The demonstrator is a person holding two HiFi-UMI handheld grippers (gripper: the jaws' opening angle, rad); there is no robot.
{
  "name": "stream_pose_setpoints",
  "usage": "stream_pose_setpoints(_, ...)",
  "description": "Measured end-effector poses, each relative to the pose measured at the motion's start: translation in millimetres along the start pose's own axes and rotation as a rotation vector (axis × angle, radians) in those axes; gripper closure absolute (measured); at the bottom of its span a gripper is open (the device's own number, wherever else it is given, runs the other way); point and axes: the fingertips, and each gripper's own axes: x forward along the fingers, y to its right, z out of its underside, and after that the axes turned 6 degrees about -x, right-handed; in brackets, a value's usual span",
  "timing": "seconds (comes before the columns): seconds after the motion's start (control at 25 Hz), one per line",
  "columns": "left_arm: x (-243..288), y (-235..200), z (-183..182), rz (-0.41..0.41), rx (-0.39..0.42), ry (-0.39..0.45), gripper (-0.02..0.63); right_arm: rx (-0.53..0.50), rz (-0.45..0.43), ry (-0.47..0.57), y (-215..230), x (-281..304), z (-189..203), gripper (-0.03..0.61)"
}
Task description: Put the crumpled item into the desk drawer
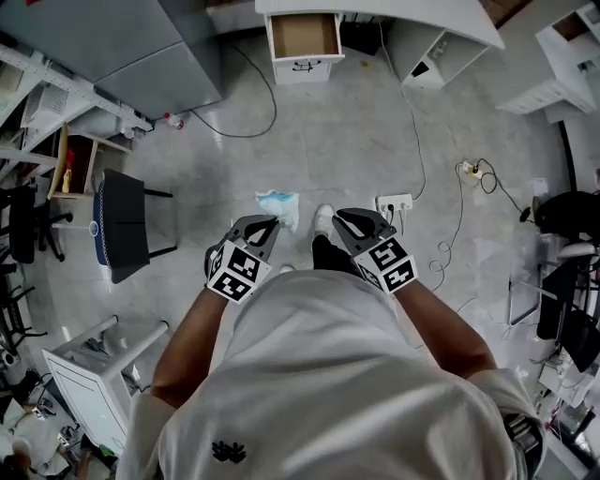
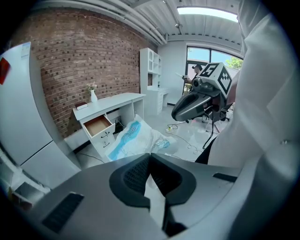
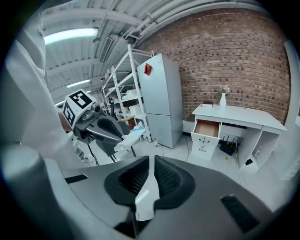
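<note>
Carrying step: left gripper [image 1: 265,228] fingers pinch crumpled item [image 1: 278,204], right gripper [image 1: 361,225] fingers pressed together; next, walk to open drawer [image 1: 304,36]

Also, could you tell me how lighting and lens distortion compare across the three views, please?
Head view: even, soft light, sharp throughout, the desk edge bowed. Left gripper view: heavy fisheye with dark corners, the window blown out, the crumpled item crisp. Right gripper view: same fisheye and dark corners, the ceiling light glaring, the brick wall curved.
</note>
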Motion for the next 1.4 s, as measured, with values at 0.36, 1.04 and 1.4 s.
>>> stream_pose_setpoints(0.36,86,-84,-125,-0.059,0.004,-0.014,0.589,-0.002,-0.023,0.043,149,24,-43,0.543)
stream_pose_setpoints(1.04,197,-284,-226,0.018,0.022,-0.023,0.589,0.117,0.071,0.000,291,132,-132,0.543)
stream_pose_setpoints(1.4,259,-416,-268,0.076,0.088,-0.040,0.589,0.206,0.193,-0.036,349,205,-190,0.543)
